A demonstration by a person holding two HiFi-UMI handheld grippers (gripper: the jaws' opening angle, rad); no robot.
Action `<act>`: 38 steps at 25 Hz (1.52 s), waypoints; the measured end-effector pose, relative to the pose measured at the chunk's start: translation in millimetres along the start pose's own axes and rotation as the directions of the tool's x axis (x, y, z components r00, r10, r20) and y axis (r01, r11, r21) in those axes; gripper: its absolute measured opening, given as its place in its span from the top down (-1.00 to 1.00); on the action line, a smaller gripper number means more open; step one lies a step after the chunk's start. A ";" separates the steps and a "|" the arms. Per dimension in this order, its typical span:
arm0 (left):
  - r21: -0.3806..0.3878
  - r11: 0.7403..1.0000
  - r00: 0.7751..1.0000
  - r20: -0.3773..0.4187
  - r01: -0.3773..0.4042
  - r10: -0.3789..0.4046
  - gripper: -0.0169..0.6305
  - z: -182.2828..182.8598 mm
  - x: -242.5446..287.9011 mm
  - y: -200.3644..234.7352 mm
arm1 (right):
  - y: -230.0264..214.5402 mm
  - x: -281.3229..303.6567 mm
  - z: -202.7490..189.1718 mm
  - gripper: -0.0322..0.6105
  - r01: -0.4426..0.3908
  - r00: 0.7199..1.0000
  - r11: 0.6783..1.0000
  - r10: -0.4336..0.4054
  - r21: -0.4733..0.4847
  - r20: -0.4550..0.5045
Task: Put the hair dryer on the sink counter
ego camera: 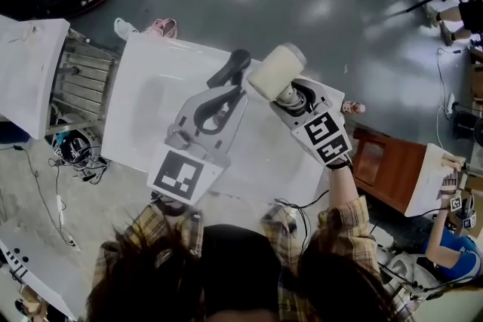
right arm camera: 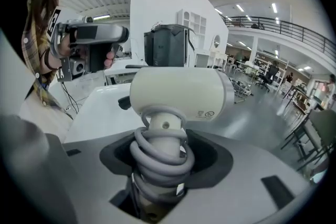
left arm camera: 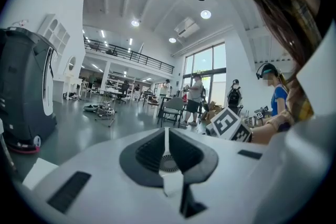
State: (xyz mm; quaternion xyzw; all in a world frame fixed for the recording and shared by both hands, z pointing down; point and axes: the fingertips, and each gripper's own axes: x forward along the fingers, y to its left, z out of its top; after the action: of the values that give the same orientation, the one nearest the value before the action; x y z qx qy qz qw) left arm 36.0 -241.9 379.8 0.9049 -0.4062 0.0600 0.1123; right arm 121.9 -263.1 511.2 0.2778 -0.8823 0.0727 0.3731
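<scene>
Jaws of the right gripper [right arm camera: 164, 165] are being pressed onto the handle of the dryer [right arm camera: 181, 93], and the grey cord [right arm camera: 163, 157], coiled round that handle, is being pinned between them. The handle is being pointed straight back into the jaws, so its long axis is running along the gripper. The cream barrel is being carried crosswise beyond the jaws' tips, with its rim being turned to the right in the right gripper view. A small label is being shown on the barrel's side.

The dryer is being held in the air above the white counter [ego camera: 147, 98], which is lying below the jaws and a little to their left. The coming move is judged to be a lowering toward that surface, for which this gripper alone is being used. Jaws of the left gripper [left arm camera: 167, 150] are being pressed together on nothing, beside the right gripper and over the same counter.
</scene>
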 end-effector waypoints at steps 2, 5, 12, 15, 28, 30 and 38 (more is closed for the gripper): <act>-0.005 1.000 1.000 0.001 -0.003 0.003 0.84 -2.0 3.2 0.1 | -0.5 6.1 -7.4 0.11 -0.014 1.000 1.000 0.013 -0.014 -0.022; -0.002 1.000 1.000 0.003 -0.007 0.007 0.85 -4.4 6.9 -0.2 | -1.5 15.1 -17.8 0.11 -0.035 0.998 0.999 0.034 -0.024 -0.053; -0.007 1.000 1.000 -0.009 -0.008 0.008 0.85 -14.1 8.1 0.0 | -7.3 36.9 -43.2 0.11 -0.065 0.988 0.995 0.054 -0.070 -0.147; -0.016 1.000 1.000 -0.013 -0.005 0.005 0.85 -17.7 7.4 -4.2 | -7.6 43.9 -54.7 0.11 -0.084 0.981 0.993 0.068 -0.080 -0.183; -0.037 0.999 0.999 -0.039 -0.017 0.016 0.84 -29.1 5.0 -5.0 | -6.7 63.1 -79.7 0.11 -0.183 0.949 0.964 0.122 -0.194 -0.291; -0.043 0.999 0.999 -0.043 -0.027 0.025 0.85 -31.6 2.9 -1.7 | -4.6 65.6 -83.1 0.11 -0.198 0.945 0.960 0.133 -0.200 -0.299; -0.049 0.998 0.998 -0.044 -0.046 0.044 0.85 -30.6 0.8 10.2 | -5.7 76.9 -85.2 0.10 -0.229 0.937 0.942 0.146 -0.244 -0.319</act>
State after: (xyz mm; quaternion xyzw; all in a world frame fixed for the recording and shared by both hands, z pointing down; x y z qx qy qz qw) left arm 28.4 -241.3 411.1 0.8909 -0.4252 0.0718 0.1424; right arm 134.0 -272.7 625.0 0.1225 -0.8404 0.0247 0.5274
